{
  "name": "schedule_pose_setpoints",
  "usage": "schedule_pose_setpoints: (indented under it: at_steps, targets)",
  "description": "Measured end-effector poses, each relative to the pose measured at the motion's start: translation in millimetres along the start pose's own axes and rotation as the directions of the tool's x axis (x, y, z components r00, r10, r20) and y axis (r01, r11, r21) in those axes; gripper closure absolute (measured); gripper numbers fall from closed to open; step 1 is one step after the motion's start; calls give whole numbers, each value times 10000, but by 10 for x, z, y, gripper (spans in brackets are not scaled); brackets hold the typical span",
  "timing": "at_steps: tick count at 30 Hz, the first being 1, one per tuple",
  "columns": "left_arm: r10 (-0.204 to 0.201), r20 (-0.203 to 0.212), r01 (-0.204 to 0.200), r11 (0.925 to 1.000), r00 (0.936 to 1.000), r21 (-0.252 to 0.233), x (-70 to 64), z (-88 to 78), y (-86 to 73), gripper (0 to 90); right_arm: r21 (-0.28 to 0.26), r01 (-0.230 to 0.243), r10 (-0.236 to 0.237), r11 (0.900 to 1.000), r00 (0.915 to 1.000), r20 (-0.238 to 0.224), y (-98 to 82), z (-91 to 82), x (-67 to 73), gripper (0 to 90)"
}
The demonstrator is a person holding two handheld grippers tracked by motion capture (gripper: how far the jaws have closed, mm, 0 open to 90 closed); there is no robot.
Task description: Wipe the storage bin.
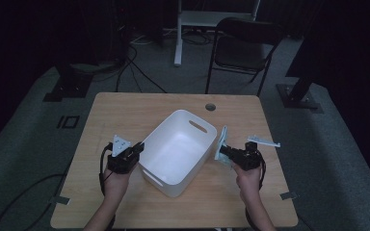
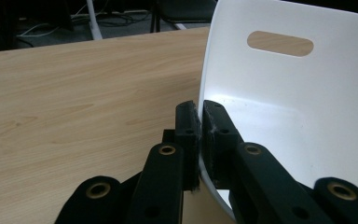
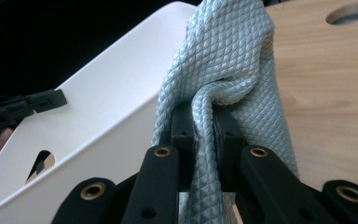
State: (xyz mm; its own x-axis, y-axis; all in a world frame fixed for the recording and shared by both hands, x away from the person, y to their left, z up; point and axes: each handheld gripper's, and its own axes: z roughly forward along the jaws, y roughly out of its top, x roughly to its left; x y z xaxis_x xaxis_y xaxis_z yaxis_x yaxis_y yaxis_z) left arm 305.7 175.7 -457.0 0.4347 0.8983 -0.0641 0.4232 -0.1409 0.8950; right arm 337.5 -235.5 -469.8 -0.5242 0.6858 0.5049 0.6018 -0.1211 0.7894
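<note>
- High view: left gripper [image 1: 138,146] pinching the near-left rim of the white bin [image 1: 178,151], steadying it mid-table. Right gripper [image 1: 223,150] clamping a pale blue cloth [image 1: 221,143] just off the bin's right wall, cloth hanging upright. Bin opening lying left of the cloth, right hand nearer.
- Left gripper view: jaws closed tight across the thin bin wall [image 2: 279,93].
- Right gripper view: jaws gripping bunched quilted cloth [image 3: 223,60]; bin rim [image 3: 116,84] lying left. Cloth's lower end cut off; hanging length unclear.
</note>
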Motion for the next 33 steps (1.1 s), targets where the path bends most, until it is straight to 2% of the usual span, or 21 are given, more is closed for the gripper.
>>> schedule_pose_setpoints:
  at_steps: [6,12,21,24,27,33]
  targets:
    - [329,-109,-330,9995,9994,-26,-8,23,9,857,-9,78,-78,10000,10000,33,65,95,-2,818]
    - [581,-36,-581,9982,9983,130,-14,35,28,857,245,66,-71,9997,9998,185,5,194,-80,818]
    - [633,331,-642,9976,9974,259,8,38,47,855,14,-68,68,10000,10000,30,26,181,-92,818]
    - [577,476,-590,9979,9972,265,25,38,47,856,25,19,-19,10000,10000,57,31,189,-83,818]
    - [488,756,-507,9985,9959,229,49,38,45,857,201,96,-100,9998,9997,218,12,218,-94,819]
    - [618,660,-631,9979,9959,175,34,34,40,855,692,-93,59,9976,9988,484,-66,328,-126,821]
